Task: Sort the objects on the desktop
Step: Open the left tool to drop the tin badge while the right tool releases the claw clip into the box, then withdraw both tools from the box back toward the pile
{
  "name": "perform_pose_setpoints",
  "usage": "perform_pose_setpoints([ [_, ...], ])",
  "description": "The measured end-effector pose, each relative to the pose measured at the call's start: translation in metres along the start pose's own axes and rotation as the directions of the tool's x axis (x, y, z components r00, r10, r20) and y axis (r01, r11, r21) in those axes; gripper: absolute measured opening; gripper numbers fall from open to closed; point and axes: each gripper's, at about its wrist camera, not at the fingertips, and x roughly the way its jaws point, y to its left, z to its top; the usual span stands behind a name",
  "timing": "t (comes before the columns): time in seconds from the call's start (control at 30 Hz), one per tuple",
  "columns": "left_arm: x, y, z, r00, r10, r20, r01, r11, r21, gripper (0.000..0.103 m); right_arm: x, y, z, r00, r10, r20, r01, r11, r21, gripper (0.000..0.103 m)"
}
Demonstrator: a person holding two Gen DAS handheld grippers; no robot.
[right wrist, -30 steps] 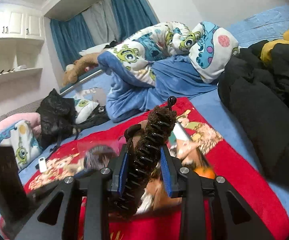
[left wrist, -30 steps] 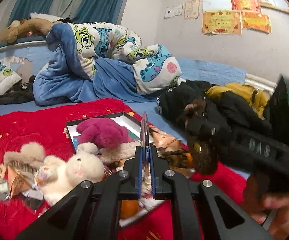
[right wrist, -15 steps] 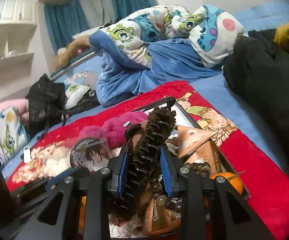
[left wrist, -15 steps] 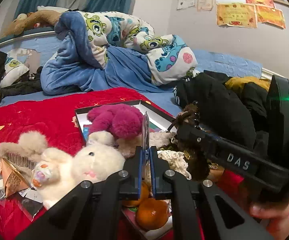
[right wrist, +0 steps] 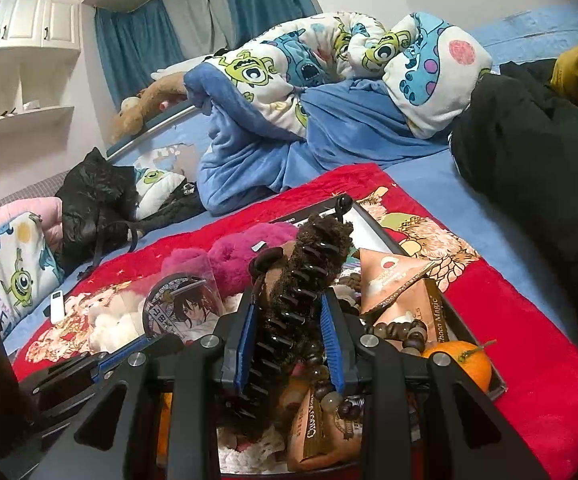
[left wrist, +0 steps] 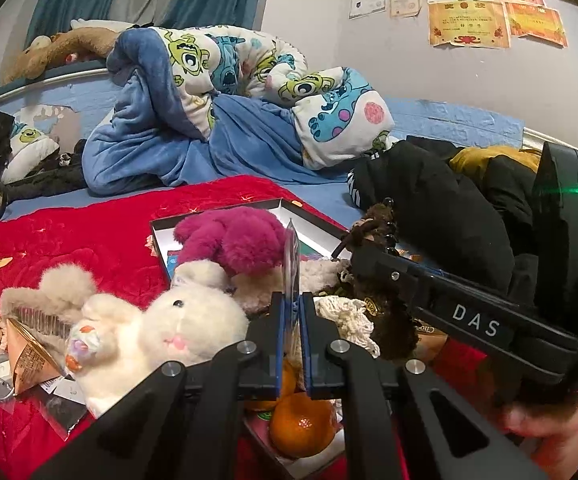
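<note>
- The left gripper (left wrist: 292, 312) has its blue pads pressed together on a thin round badge in a clear sleeve (right wrist: 183, 306), which stands upright on its edge between them.
- In the right wrist view the face of this badge shows: a drawn figure with dark hair.
- The right gripper (right wrist: 289, 320) pinches a brown fuzzy hair claw clip (right wrist: 309, 280) between its blue pads; the black teeth of the clip point up and to the front.
- Both grippers hang over a shallow black tray (left wrist: 217, 218) that lies on a red blanket (left wrist: 89, 240) on the bed.
- In the tray lie a magenta plush toy (left wrist: 233, 240), a white crochet piece (left wrist: 345, 316), a string of dark beads (right wrist: 401, 332), triangular snack packs (right wrist: 393, 276) and mandarins (left wrist: 303, 426).
- A white plush rabbit (left wrist: 161, 332) lies at the left edge of the tray; I cannot tell if it is inside or half on the blanket.
- Another triangular snack pack (left wrist: 29, 360) lies on the blanket left of the rabbit.
- A hand (left wrist: 545, 424) grips the handle of the right gripper at the lower right of the left wrist view.
- Behind the blanket lie a blue cartoon duvet (left wrist: 249, 92) and dark clothes (left wrist: 441, 208).
</note>
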Motion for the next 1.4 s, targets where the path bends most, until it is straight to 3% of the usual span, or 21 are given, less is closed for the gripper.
perform_pose_setpoints([
  [0.23, -0.011, -0.003, -0.001, 0.999, 0.015, 0.049, -0.016, 1.0, 0.026, 0.007, -0.011, 0.0, 0.001, 0.999, 0.003, 0.054, -0.003, 1.0, 0.007, 0.035],
  [0.3, -0.011, -0.005, -0.001, 0.998, 0.017, 0.052, -0.019, 0.999, 0.036, 0.013, -0.01, -0.001, 0.001, 0.999, 0.005, 0.052, -0.005, 1.0, 0.014, 0.039],
  [0.37, -0.011, -0.006, 0.0, 0.998, 0.019, 0.054, -0.021, 0.999, 0.039, 0.039, -0.012, -0.001, 0.002, 0.998, 0.009, 0.057, -0.01, 1.0, 0.018, 0.051],
  [0.43, -0.014, -0.004, 0.0, 0.998, 0.006, 0.07, -0.008, 1.0, 0.029, 0.05, -0.015, -0.002, 0.002, 0.997, 0.01, 0.077, -0.012, 1.0, 0.021, 0.092],
  [0.5, -0.019, -0.002, 0.0, 0.996, 0.005, 0.091, -0.006, 1.0, 0.019, 0.059, -0.019, -0.003, 0.003, 0.995, 0.015, 0.101, -0.018, 0.999, 0.027, 0.098],
  [0.57, -0.024, 0.0, 0.0, 0.994, -0.01, 0.108, 0.009, 1.0, 0.014, 0.085, -0.023, -0.005, 0.003, 0.993, 0.004, 0.119, -0.008, 0.999, 0.039, 0.103],
  [0.63, -0.027, -0.001, 0.0, 0.993, -0.019, 0.12, 0.017, 1.0, 0.016, 0.103, -0.025, -0.008, 0.004, 0.991, -0.021, 0.132, 0.013, 0.998, 0.056, 0.103],
  [1.07, -0.03, 0.0, 0.0, 0.992, -0.01, 0.124, 0.008, 1.0, 0.011, 0.103, -0.027, -0.02, 0.003, 0.99, -0.022, 0.141, 0.006, 0.993, 0.115, 0.103],
  [1.4, -0.031, -0.002, -0.002, 0.993, -0.008, 0.121, 0.006, 1.0, 0.017, 0.103, -0.036, 0.001, 0.002, 0.983, -0.02, 0.182, 0.017, 1.0, 0.02, 0.103],
])
